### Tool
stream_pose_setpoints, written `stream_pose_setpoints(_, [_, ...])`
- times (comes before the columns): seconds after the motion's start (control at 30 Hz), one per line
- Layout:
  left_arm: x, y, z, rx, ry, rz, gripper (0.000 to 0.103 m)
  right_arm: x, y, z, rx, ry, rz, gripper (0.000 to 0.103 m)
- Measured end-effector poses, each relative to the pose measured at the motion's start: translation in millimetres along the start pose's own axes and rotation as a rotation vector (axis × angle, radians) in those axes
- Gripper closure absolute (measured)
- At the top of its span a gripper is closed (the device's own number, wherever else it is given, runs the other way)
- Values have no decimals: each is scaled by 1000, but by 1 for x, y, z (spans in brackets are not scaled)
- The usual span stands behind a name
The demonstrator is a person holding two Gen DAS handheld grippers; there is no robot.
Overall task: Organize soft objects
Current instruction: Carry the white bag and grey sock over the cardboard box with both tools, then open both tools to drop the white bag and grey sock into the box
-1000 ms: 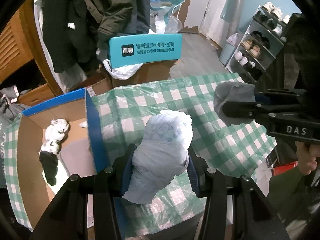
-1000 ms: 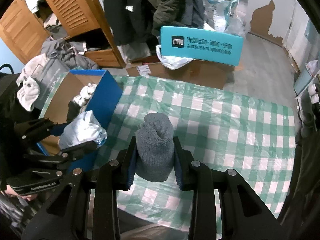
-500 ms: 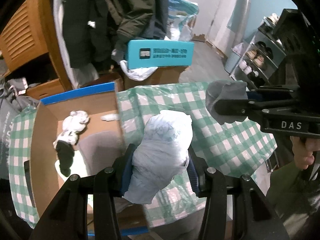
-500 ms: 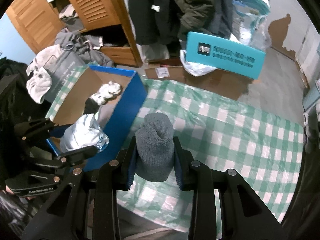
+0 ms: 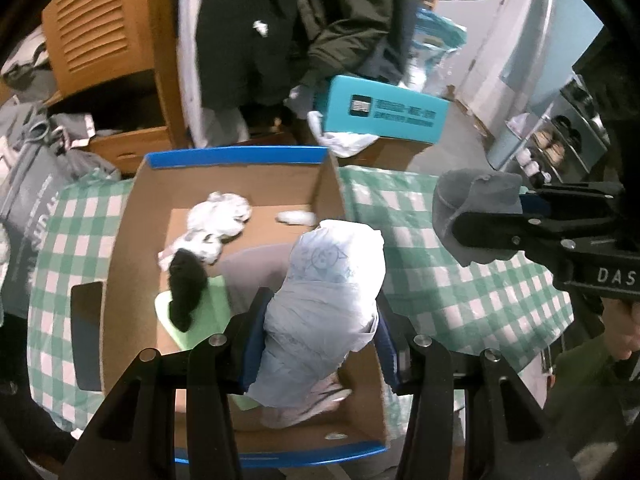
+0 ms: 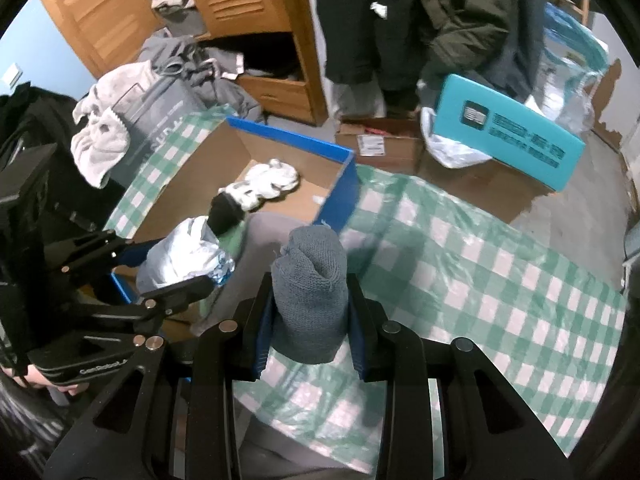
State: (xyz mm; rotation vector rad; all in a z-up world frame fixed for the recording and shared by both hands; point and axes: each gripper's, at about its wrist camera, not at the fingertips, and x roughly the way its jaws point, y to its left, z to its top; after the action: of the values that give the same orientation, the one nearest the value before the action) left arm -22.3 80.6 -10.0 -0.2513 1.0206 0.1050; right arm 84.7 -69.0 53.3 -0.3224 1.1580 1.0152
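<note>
My left gripper [image 5: 320, 312] is shut on a pale blue cloth bundle [image 5: 324, 304] and holds it above the open blue-edged cardboard box [image 5: 236, 157]. The box holds white socks [image 5: 218, 220], a black sock [image 5: 184, 284], a grey cloth and a green item. My right gripper [image 6: 310, 300] is shut on a grey knitted sock [image 6: 310, 284], held above the green checked tablecloth [image 6: 480, 272] just right of the box [image 6: 292, 138]. The left gripper with its bundle [image 6: 180, 256] shows at the left of the right wrist view.
A teal box [image 5: 384, 114] sits on a brown carton beyond the table. Dark coats [image 5: 280, 20] hang by a wooden wardrobe [image 5: 100, 40]. A shoe rack [image 5: 560, 136] stands at the right. Grey clothes [image 6: 176, 64] pile at the left.
My left gripper has moved left with the bundle, from over the tablecloth to over the box. My right gripper with the grey sock has also moved left, closer to the box.
</note>
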Motion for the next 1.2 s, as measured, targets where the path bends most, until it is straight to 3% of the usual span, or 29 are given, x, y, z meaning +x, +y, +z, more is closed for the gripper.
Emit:
stream_pose_setpoints(0.3, [4, 34, -7, -55, 9, 40, 54, 31, 30, 13, -50, 54, 22, 72])
stream_pose_setpoints(0.63, [8, 47, -10, -68, 27, 57, 53, 59, 50, 17, -80, 114, 34, 72])
stream_pose_setpoints(0.93, [12, 58, -11, -103, 55, 66, 47, 70, 53, 18, -80, 133, 47, 55])
stream_pose_setpoints(1.07, [9, 58, -10, -89, 44, 86, 35, 69, 49, 19, -70, 128, 46, 55])
stream_pose_setpoints(1.2, [6, 58, -10, -99, 46, 88, 34, 63, 45, 20, -55, 116, 44, 53])
